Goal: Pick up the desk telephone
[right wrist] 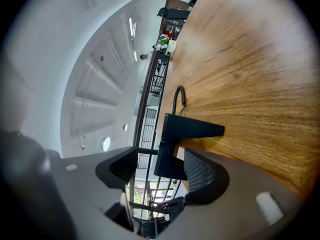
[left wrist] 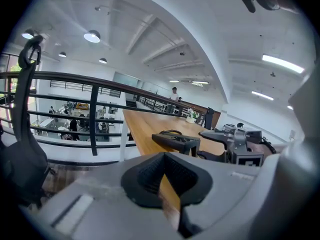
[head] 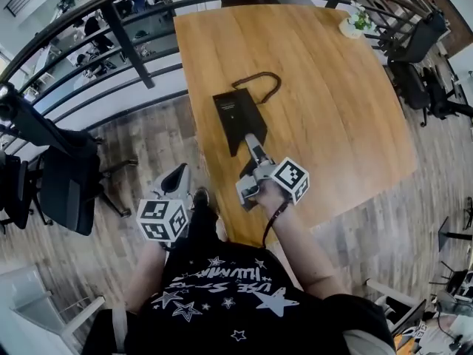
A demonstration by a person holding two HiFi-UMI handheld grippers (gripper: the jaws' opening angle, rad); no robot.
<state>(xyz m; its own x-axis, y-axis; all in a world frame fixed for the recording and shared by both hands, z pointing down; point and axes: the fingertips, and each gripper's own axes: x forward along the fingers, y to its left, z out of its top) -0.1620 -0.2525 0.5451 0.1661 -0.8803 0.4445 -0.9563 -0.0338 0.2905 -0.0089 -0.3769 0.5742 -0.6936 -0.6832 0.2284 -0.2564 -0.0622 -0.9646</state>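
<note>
The desk telephone (head: 236, 115) lies on the wooden bench (head: 332, 87), with its cable (head: 264, 78) looped just behind it. My right hand-held gripper (head: 252, 143) is at its near end, jaws spread, the telephone's edge between them but not pinched. My left hand-held gripper (head: 179, 174) hangs beside the bench over the floor (head: 148, 139), jaws pressed together on nothing

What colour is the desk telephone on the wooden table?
The desk telephone is black, clearest in the head view.

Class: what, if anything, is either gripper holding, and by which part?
Nothing is held. The right gripper stands open at the telephone's near end; the left gripper is shut, empty.
</note>
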